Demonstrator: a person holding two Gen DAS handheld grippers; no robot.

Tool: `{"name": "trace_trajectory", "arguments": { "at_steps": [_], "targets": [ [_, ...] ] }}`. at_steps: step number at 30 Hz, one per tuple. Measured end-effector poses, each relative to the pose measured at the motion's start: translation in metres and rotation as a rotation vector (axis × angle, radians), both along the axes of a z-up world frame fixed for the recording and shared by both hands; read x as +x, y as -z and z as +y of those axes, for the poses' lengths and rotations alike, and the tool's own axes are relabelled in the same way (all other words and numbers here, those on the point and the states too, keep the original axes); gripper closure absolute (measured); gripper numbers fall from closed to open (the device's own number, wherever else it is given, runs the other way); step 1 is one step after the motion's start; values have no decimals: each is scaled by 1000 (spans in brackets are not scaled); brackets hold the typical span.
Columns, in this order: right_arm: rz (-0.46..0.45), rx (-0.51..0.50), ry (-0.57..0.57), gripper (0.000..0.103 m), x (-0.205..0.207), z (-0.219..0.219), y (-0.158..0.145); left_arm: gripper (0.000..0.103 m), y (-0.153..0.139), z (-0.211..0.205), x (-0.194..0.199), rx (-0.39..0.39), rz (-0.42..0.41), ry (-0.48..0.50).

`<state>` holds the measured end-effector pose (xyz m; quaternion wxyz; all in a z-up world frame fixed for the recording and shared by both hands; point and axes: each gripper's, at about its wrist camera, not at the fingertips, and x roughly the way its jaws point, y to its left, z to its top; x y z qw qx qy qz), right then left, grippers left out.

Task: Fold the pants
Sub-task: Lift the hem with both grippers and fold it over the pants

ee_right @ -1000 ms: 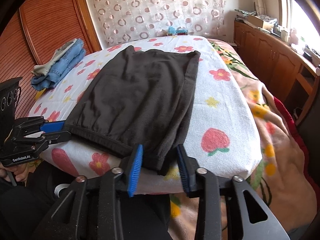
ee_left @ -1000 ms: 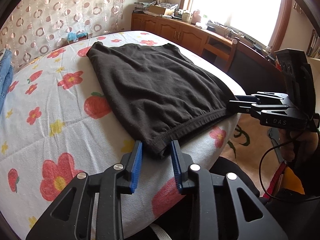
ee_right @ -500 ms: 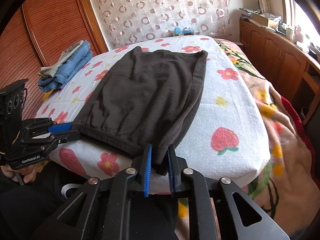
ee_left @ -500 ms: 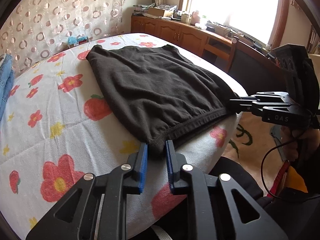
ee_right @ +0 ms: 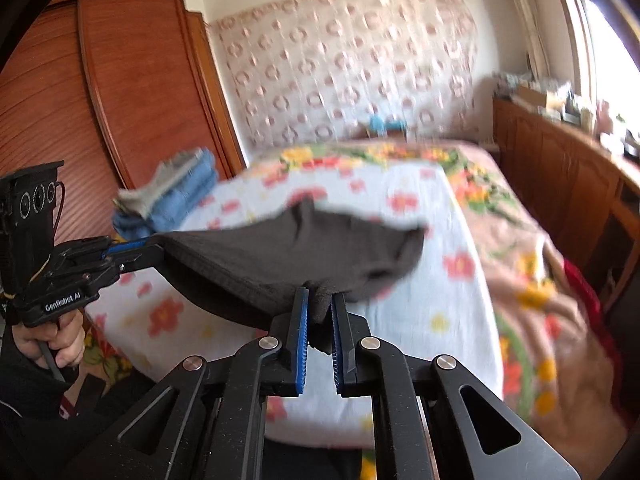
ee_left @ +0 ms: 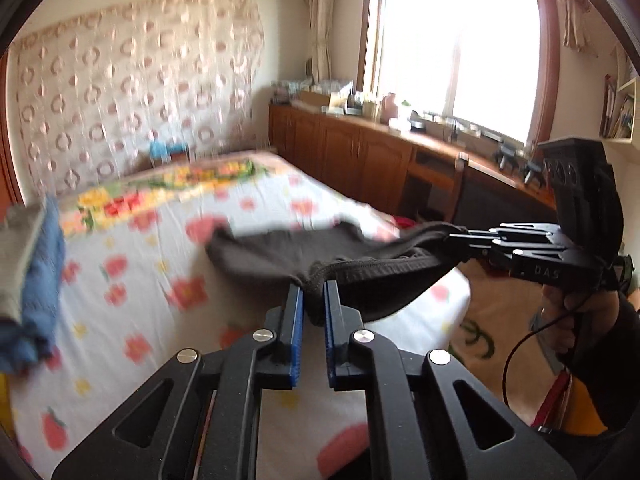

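Two grippers: both are clamping the near hem of one pair of dark pants and holding it above a bed.
Left gripper: its blue-padded jaws have just been closing and are now pinching a bunched corner of the waistband, with the cloth wedged between the pads.
Right gripper: its jaws have likewise just been closing and are now gripping the opposite corner of the same band, with a fold of fabric hanging down between the pads.
Pants: the gripped edge is sagging in a shallow curve between the two grippers, clear of the mattress, while the far end is trailing low toward the flowered sheet; motion blur is hiding whether that end is touching it.
Hands: a hand is squeezing the left gripper's handle in the right wrist view, and a hand is holding the right gripper's handle in the left wrist view.
Bed: a stack of folded blue clothes is lying on the side nearest the wooden wardrobe, well apart from the pants.
Room: a low wooden cabinet is running under a bright window.
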<state>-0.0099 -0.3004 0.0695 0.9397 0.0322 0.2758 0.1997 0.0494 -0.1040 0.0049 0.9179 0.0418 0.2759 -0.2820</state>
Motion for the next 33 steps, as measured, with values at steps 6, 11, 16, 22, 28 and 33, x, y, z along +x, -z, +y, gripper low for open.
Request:
{"name": "trace_trajectory", "arguments": {
  "at_steps": [6, 11, 16, 22, 28, 33],
  "targets": [
    [-145, -11, -32, 93, -8, 7, -60, 93, -63, 15, 3, -35, -114, -26],
    [-234, -25, -58, 93, -17, 14, -99, 93, -100, 27, 9, -37, -181, -57],
    [-269, -49, -86, 93, -3, 26, -112, 93, -104, 45, 30, -35, -186, -111],
    [-234, -117, -102, 94, 72, 55, -95, 93, -81, 63, 101, 2, -163, -189],
    [-288, -118, -55, 94, 151, 85, -131, 93, -115, 74, 153, 10, -221, -223],
    [-283, -106, -57, 94, 181, 108, -122, 93, -103, 82, 166, 50, -194, -230]
  ]
}}
